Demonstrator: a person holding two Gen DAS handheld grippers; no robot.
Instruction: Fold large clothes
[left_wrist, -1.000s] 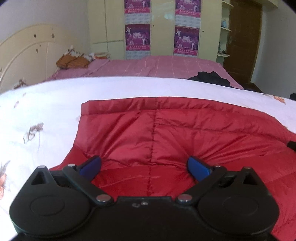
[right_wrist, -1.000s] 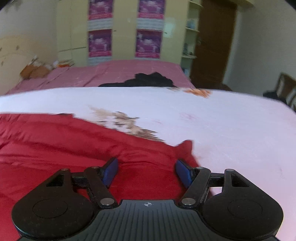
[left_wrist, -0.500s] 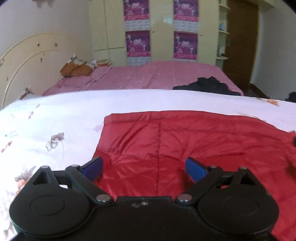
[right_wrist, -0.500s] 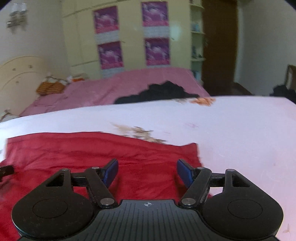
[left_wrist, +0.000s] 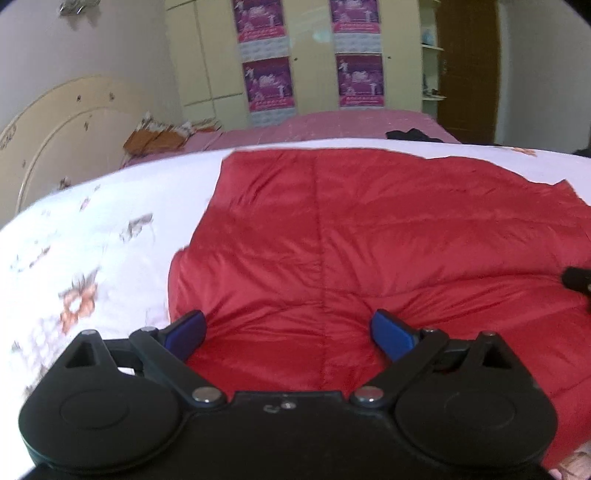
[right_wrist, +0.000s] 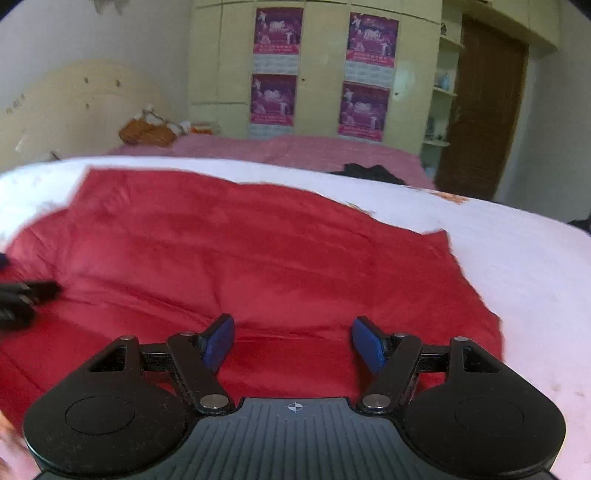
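A large red quilted jacket (left_wrist: 369, 240) lies spread flat on a white floral bedsheet (left_wrist: 92, 240); it also shows in the right wrist view (right_wrist: 258, 258). My left gripper (left_wrist: 288, 332) is open and empty, hovering over the jacket's near left part. My right gripper (right_wrist: 293, 341) is open and empty over the jacket's near right part. The right gripper's tip shows at the right edge of the left wrist view (left_wrist: 576, 278). The left gripper shows at the left edge of the right wrist view (right_wrist: 22, 295).
Beyond the sheet lies a pink bedspread (left_wrist: 351, 123) with a black garment (right_wrist: 369, 173) and an orange-brown bundle (left_wrist: 155, 136) by the cream headboard (left_wrist: 55, 122). Cream wardrobes with purple posters (right_wrist: 277, 99) and a brown door (right_wrist: 480, 118) stand behind.
Both grippers have risen and pulled back, so more of the jacket shows, both views now looking down on it. Both stay open and empty.
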